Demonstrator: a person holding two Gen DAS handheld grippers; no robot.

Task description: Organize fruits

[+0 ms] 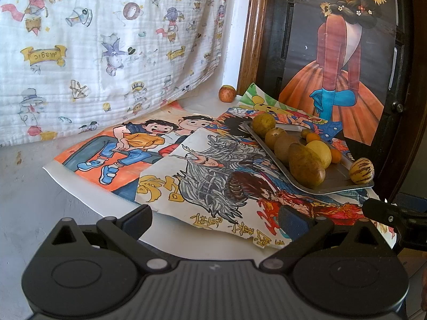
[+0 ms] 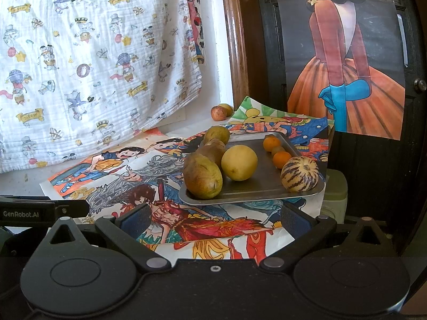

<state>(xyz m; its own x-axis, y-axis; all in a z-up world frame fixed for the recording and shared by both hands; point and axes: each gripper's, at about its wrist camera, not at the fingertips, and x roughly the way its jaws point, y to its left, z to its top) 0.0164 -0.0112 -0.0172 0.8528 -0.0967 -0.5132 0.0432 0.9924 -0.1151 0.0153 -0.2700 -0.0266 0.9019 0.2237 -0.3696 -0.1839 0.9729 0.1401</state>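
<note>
At centre right of both views, the metal tray [image 2: 267, 189] holds the fruits: pears [image 2: 202, 173], a yellow fruit [image 2: 239, 162], small oranges [image 2: 282, 159] and a striped melon [image 2: 300, 174]. Two more, perhaps apples [image 2: 218, 112], sit beyond it. Left gripper [image 1: 216, 220] and right gripper [image 2: 214, 220] are both spread, empty.

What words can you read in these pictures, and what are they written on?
"GenRobot.AI": white letters on the side of the left gripper, seen from the right wrist camera.
"Magic": on the yellow ribbon banners printed on the white cartoon cloth; in the left wrist view the banner reads mirrored.
Yellow brush characters on the grey-haired figure drawing: there, but I cannot read them.
No numbers or labels show on the fruit or the metal tray.
</note>
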